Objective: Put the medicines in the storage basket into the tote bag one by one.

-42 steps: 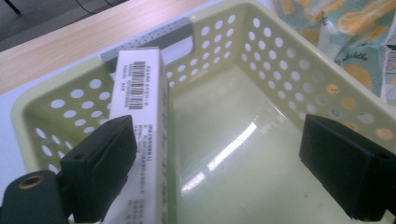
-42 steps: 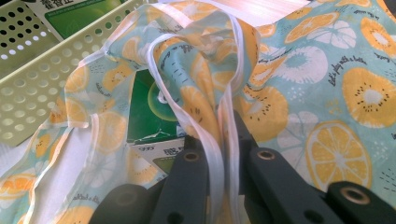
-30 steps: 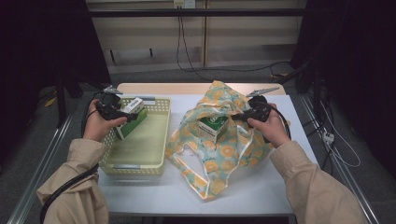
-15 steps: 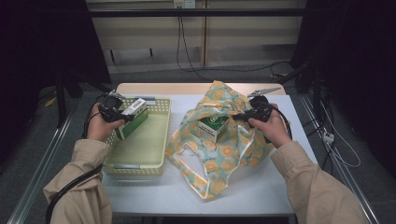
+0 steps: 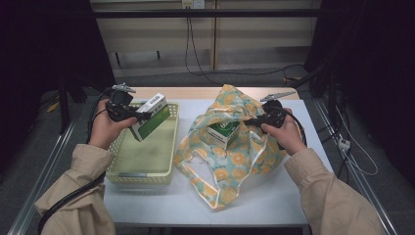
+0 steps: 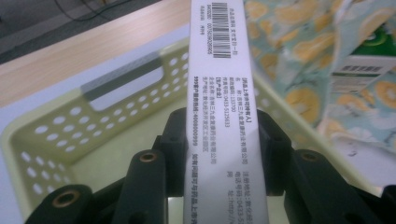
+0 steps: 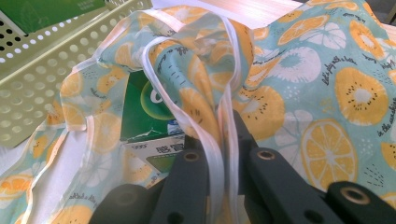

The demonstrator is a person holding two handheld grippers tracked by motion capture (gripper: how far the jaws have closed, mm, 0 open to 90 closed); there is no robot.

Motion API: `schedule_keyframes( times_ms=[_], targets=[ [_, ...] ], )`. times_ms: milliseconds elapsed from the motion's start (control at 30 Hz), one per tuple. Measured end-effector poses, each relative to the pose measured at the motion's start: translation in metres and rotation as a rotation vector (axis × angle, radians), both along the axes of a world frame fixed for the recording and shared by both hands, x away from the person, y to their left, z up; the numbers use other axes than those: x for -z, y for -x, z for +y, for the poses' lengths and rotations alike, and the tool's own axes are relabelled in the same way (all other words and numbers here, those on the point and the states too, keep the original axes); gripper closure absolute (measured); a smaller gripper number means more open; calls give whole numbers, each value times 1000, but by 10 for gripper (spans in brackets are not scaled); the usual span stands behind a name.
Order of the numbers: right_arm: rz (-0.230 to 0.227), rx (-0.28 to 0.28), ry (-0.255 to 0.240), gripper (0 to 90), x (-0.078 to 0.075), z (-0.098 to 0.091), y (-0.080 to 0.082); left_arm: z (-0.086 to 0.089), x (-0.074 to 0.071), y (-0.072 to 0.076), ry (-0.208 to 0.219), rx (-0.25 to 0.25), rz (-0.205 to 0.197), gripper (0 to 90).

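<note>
Dark curtains and a cabled floor surrounded a white-topped table with a wooden far edge, on which stood a pale green perforated basket and, just beside it, a fruit-print fabric bag. The left gripper held a green-and-white carton clear above the basket's far end; in the left gripper view its jaws were closed narrowly on the carton's white printed side, the basket lying below and the bag off to one side. The right gripper pinched the bag's rim, and the right gripper view showed its jaws shut on the white-piped edge, propping the mouth open. A second green carton lay inside that opening, partly covered by cloth.

Judged from this arrangement, the step in hand was carrying the held carton across to the bag. To do it well, the right gripper should keep the rim raised and taut so the mouth stays wide, while the carton is brought in end-first, high enough to clear the basket wall, and set beside the one already inside rather than on the folded cloth.

Compared with the high view a second earlier, the carton had risen from low in the basket's far corner to well above it, tilted; the bag and right gripper appeared unchanged.
</note>
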State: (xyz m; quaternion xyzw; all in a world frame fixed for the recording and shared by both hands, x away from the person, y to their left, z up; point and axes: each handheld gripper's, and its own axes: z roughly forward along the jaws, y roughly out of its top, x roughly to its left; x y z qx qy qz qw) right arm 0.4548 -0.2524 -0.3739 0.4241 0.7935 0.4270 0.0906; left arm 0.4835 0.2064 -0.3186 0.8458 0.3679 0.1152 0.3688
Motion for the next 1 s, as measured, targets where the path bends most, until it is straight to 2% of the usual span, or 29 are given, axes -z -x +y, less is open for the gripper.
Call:
schedule_keyframes(
  times_ms=[333,400,700,867,1000],
  targets=[
    [-4,2,5,882,-2,1,2,-44,-21,18,22,158,-21,627],
    [-4,2,7,882,-2,2,2,-52,-22,21,36,175,-18,627],
    [-8,4,8,882,-3,1,3,-89,-20,35,41,267,8,627],
    [-8,4,7,882,-4,1,3,-109,-19,43,29,332,9,627],
    [-10,4,5,882,-4,1,4,-121,-18,48,17,360,27,627]
  ],
)
